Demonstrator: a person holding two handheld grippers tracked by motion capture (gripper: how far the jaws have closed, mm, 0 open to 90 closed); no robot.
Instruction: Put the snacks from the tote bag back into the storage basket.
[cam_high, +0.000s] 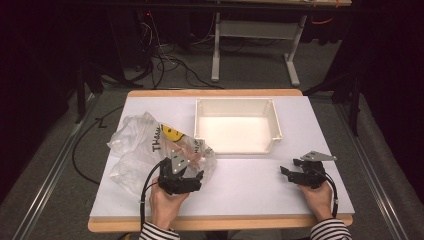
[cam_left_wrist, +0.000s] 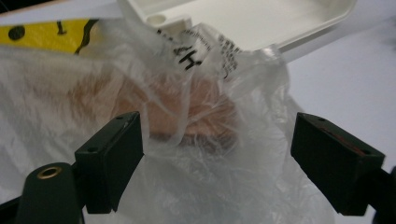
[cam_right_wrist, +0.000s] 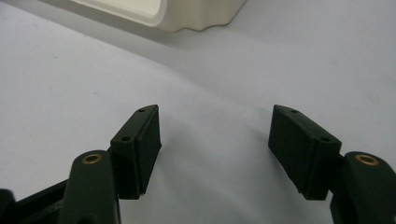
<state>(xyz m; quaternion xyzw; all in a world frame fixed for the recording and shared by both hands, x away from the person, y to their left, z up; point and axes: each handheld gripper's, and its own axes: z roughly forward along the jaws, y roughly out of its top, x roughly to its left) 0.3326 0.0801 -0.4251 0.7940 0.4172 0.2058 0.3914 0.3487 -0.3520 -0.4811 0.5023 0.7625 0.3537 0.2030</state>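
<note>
Left gripper is held with its jaws spread wide and nothing clamped, poised right at the near edge of the crumpled clear plastic bag, which lies directly ahead of it on the tabletop. In the left gripper view the film bulges up between the two jaws, with a brownish item seen dimly inside; what it is cannot be told. A good grasp would probably be made by easing forward until a gathered fold, not a single loose layer, sits between the pads, then closing gently so the film is not torn. Right gripper is likewise released, well apart from the bag, over bare surface. Counted: one bag, one white bin just beyond the bag, two grippers.
</note>
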